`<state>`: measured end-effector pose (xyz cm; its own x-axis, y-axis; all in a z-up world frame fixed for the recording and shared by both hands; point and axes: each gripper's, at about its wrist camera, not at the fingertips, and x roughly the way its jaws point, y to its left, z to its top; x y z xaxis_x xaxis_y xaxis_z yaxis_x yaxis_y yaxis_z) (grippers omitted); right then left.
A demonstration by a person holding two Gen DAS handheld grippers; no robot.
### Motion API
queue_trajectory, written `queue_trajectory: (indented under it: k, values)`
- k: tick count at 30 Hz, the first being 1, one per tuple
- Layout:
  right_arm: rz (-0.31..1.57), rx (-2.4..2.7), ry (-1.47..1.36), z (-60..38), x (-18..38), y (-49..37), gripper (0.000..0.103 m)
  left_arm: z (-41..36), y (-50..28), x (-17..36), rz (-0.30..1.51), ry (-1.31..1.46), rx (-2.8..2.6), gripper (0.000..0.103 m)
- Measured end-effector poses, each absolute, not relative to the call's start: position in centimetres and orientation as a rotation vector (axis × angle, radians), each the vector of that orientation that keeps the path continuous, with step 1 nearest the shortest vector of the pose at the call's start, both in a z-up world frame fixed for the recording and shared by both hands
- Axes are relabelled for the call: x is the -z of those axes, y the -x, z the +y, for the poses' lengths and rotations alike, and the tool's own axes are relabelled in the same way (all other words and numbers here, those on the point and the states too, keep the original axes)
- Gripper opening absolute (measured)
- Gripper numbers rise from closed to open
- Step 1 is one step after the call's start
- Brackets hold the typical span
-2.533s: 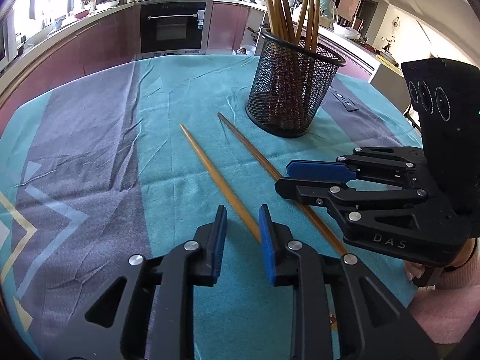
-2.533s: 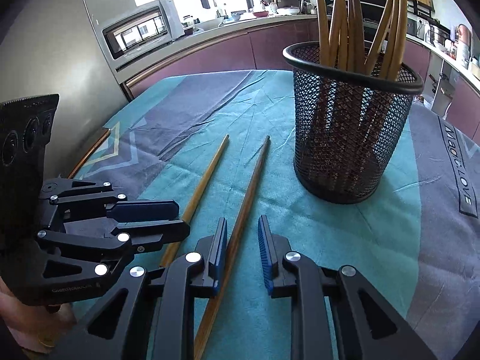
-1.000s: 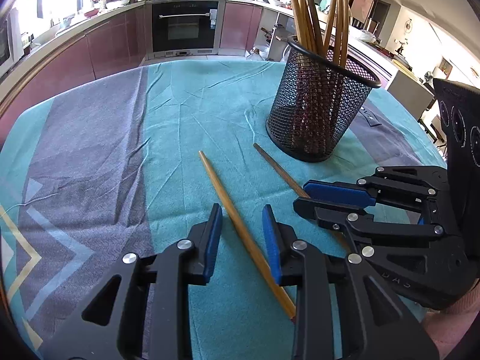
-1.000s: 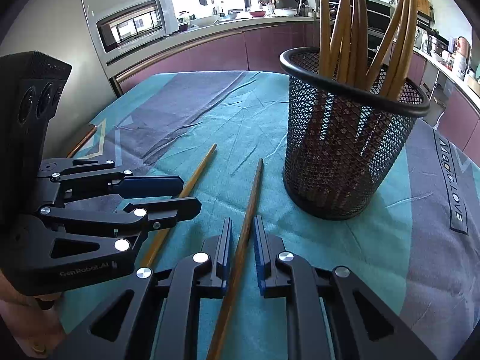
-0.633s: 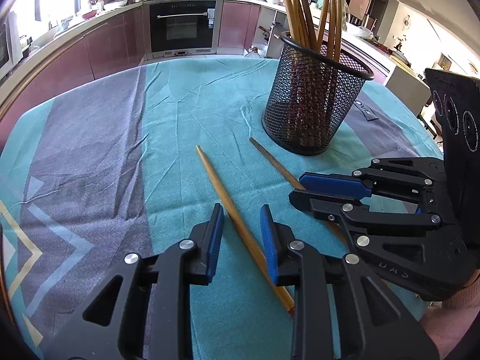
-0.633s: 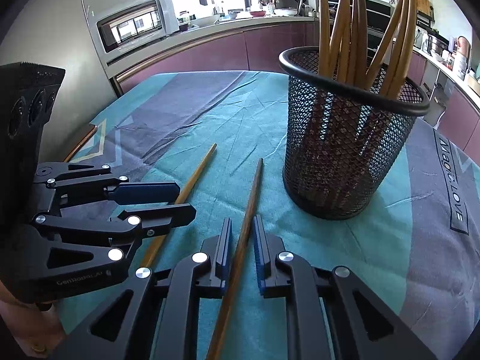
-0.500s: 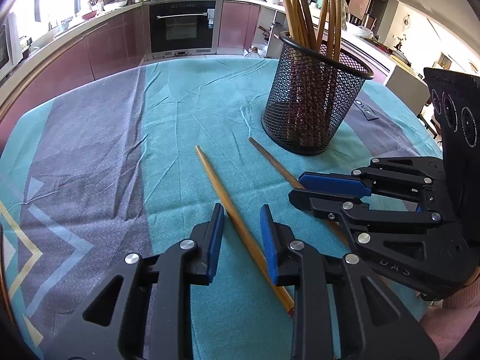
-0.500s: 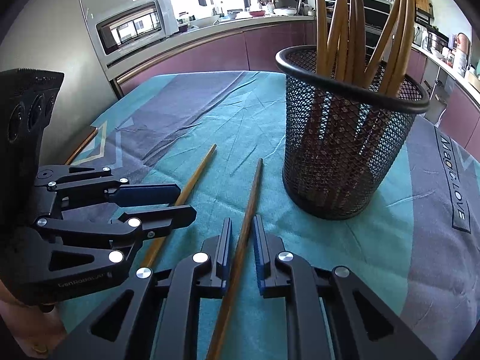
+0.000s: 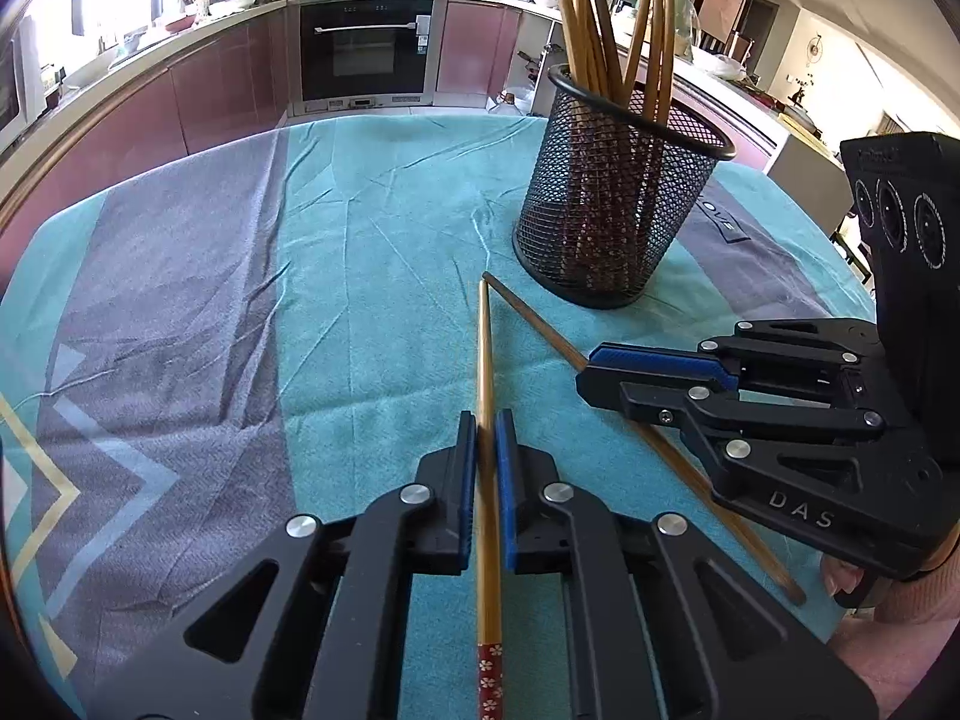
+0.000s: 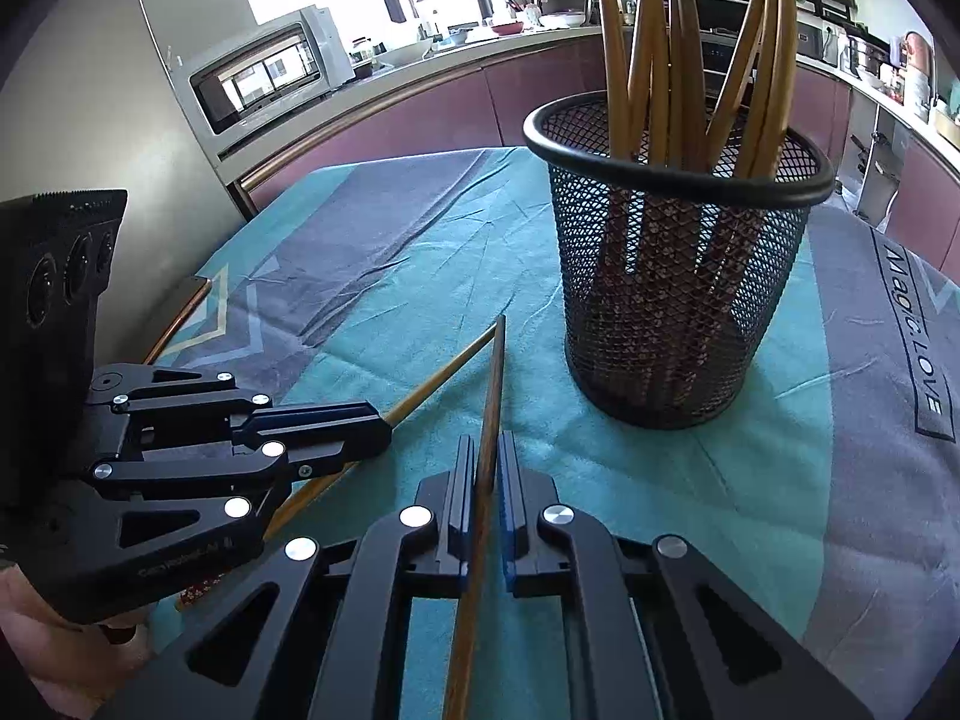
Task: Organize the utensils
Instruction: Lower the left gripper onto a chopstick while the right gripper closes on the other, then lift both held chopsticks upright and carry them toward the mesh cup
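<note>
My left gripper (image 9: 486,420) is shut on a light bamboo chopstick (image 9: 485,360) that points forward along its fingers. My right gripper (image 10: 485,441) is shut on a darker brown chopstick (image 10: 493,384). The two tips nearly meet just in front of a black mesh holder (image 9: 606,210) that has several chopsticks standing in it. In the left wrist view the right gripper (image 9: 606,372) sits to the right with the dark chopstick (image 9: 540,324) through it. In the right wrist view the left gripper (image 10: 372,426) is at the left, holding the light chopstick (image 10: 444,375), and the holder (image 10: 672,276) stands at the right.
A teal and grey tablecloth (image 9: 372,252) covers the table. Kitchen cabinets and an oven (image 9: 366,48) lie beyond its far edge. A microwave (image 10: 270,72) stands on the counter at the left in the right wrist view.
Both grippers have closed on their chopsticks. The two chopsticks have swung so that their tips now converge near the holder's base.
</note>
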<state>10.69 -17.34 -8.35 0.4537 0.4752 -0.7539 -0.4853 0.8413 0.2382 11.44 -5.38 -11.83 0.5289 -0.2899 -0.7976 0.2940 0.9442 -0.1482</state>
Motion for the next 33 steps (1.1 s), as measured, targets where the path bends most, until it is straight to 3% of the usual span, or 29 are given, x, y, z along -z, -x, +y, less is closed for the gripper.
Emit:
queue_trajectory:
  k: [13, 21, 33]
  values:
    - [0.926, -0.564, 0.107, -16.3, 8.7, -10.5, 0.008, -6.0, -11.5, 12.2, 0.953, -0.082, 0.347, 0.012]
    - [0.912, -0.577, 0.044, -17.2, 8.2, -10.4, 0.006, -5.9, -11.2, 11.9, 0.944, -0.055, 0.329, 0.007]
    - [0.8, -0.647, -0.051, -19.7, 4.5, -8.2, 0.005, -4.1, -9.5, 7.7, 0.85, 0.035, 0.389, 0.007]
